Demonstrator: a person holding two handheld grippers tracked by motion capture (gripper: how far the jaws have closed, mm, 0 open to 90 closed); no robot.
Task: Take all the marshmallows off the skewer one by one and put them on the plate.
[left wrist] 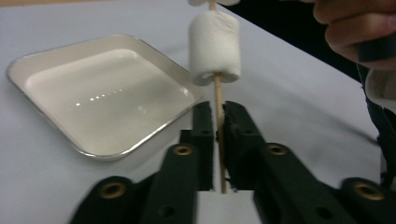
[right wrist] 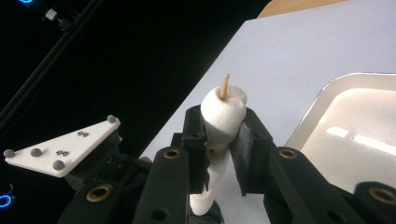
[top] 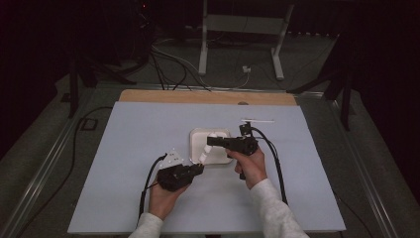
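A thin wooden skewer (left wrist: 217, 100) stands pinched between the jaws of my left gripper (left wrist: 217, 122), which is shut on its lower end. A white marshmallow (left wrist: 215, 46) is threaded on it just above the jaws. In the high view my left gripper (top: 199, 168) sits at the tray's near left corner, and the skewer slants up toward my right gripper (top: 210, 141). My right gripper (right wrist: 223, 127) is shut on the top marshmallow (right wrist: 224, 109), squeezing its sides. The skewer tip (right wrist: 225, 87) pokes out of it. A lower marshmallow (right wrist: 205, 193) hangs beneath.
A shallow white square tray (top: 198, 135) lies mid-table on the pale blue mat (top: 124, 148), under both grippers. A thin white stick (top: 257, 120) lies behind the right hand. Cables trail from both grippers toward the near edge. A metal stand (top: 237, 39) is on the floor beyond.
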